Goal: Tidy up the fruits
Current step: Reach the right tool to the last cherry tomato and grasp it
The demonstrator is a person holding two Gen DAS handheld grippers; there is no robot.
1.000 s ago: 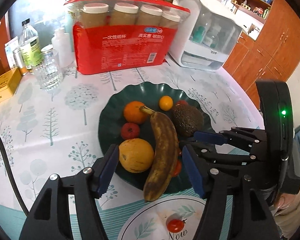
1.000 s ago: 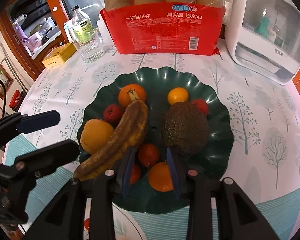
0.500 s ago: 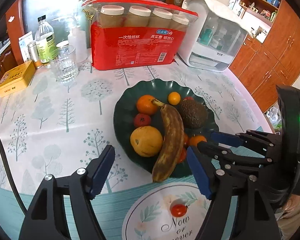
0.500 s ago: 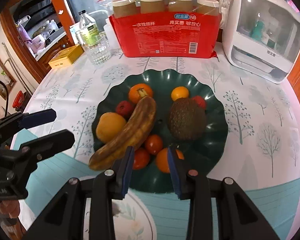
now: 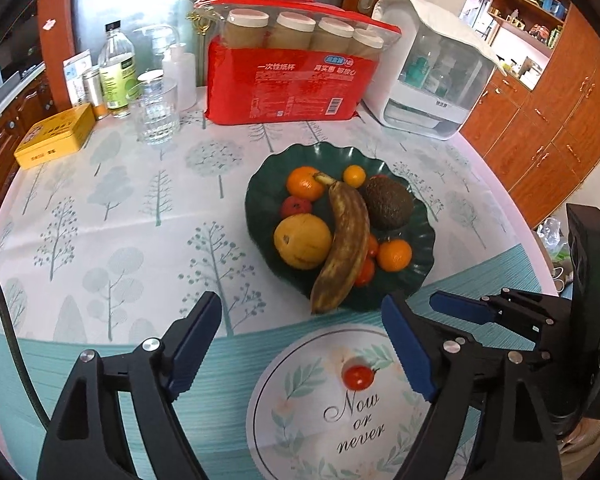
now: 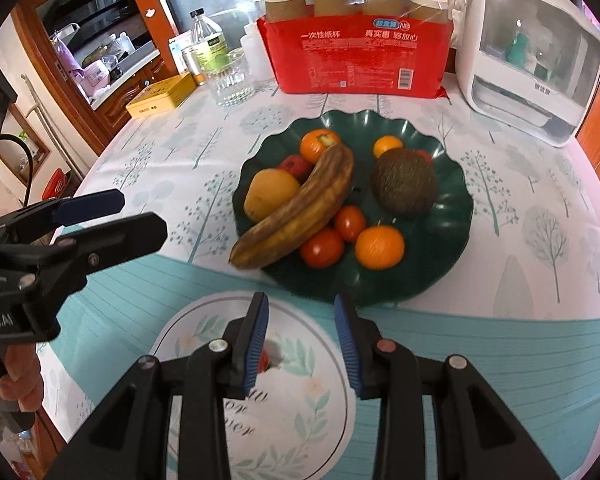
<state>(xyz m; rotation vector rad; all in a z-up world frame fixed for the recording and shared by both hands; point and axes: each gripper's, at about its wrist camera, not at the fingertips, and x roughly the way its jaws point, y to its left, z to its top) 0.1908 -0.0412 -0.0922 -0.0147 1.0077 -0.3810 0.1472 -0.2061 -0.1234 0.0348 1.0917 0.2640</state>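
Left wrist | both tongs (image 5: 300, 344) pulled back | plate (image 5: 420, 276) farther

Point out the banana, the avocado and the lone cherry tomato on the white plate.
banana (image 5: 346, 240), left wrist view, middle of its browned body.
avocado (image 6: 404, 187), right wrist view, centre of its dark skin.
cherry tomato (image 5: 358, 376), left wrist view, top of the fruit.

Glossy green plate (image 6: 456, 216), rough matt avocado (image 6: 404, 188), glass tumbler (image 5: 156, 116)
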